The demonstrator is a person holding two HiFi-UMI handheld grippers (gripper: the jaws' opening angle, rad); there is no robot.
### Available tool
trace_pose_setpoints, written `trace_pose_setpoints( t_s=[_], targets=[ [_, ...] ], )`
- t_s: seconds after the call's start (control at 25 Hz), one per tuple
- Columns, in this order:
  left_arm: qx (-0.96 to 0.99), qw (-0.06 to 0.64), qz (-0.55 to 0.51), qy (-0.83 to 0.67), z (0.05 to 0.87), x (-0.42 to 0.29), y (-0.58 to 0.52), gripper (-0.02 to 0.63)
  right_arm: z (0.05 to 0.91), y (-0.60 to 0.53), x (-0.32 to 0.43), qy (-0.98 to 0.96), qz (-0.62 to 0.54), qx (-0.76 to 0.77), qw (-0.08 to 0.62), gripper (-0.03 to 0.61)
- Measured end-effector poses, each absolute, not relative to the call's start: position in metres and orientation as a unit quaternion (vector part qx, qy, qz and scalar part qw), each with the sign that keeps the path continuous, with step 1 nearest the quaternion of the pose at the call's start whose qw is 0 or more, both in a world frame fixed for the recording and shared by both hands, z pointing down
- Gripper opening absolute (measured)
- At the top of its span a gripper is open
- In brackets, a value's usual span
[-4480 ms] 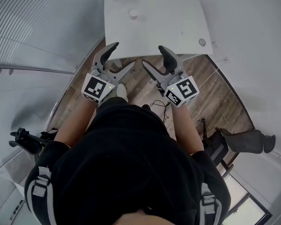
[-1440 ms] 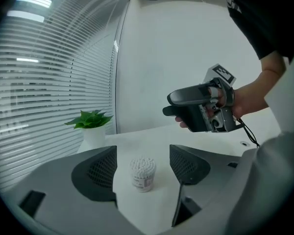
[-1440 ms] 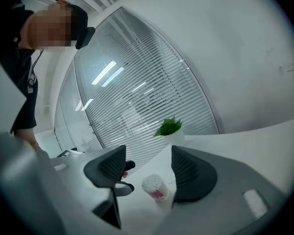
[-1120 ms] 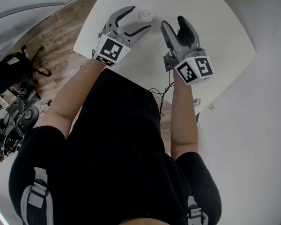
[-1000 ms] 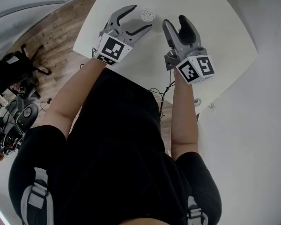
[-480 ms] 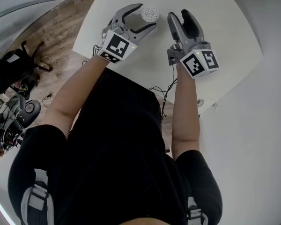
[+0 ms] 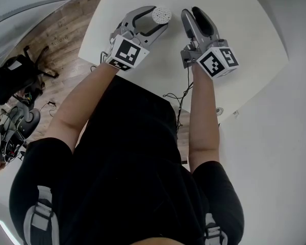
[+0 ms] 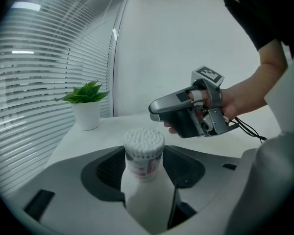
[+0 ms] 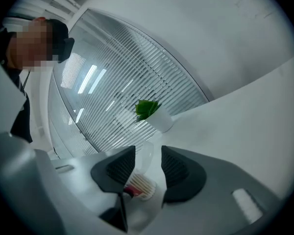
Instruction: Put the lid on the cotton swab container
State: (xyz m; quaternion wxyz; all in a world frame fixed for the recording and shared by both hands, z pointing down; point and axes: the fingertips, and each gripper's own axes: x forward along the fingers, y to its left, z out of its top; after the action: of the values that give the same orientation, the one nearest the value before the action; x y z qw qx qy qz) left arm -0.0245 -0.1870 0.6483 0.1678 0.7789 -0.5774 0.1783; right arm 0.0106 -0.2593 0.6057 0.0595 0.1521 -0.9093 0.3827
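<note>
Container [image 8: 144, 151] clamped in left tool [image 8: 146, 173], jaws just narrowed | lid [image 9: 145, 154] apparently loose in right tool [image 9: 148, 170], narrowing

Only the top and label of the swab container [image 8: 144, 148] show in the left gripper view. Its base is hidden behind the body of the left tongs [image 8: 145, 155], whose jaws have just been closing against its sides. The label's print is too small to read. Right of the container, the clear lid [image 9: 145, 156] sits between the jaws of the right tongs [image 9: 148, 148], which have also just been closing. Its edges are too faint to tell whether the pads touch it. In the head view those tongs hide it.
</note>
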Motion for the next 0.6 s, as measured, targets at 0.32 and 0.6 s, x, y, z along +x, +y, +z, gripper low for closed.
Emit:
trace_pose_setpoints(
  t_s=[0.32,0.6],
  targets=[
    [0.777,0.169,0.183,-0.578,0.649,-0.025,-0.187,0.241,0.594,-0.259,0.006,-0.912,0.383,0.138,0.042,0.06],
    [0.778,0.17,0.182,-0.577,0.651,-0.027,-0.187,0.241,0.581,-0.248,-0.001,-0.928,0.353,0.11,0.044,0.063]
  ],
)
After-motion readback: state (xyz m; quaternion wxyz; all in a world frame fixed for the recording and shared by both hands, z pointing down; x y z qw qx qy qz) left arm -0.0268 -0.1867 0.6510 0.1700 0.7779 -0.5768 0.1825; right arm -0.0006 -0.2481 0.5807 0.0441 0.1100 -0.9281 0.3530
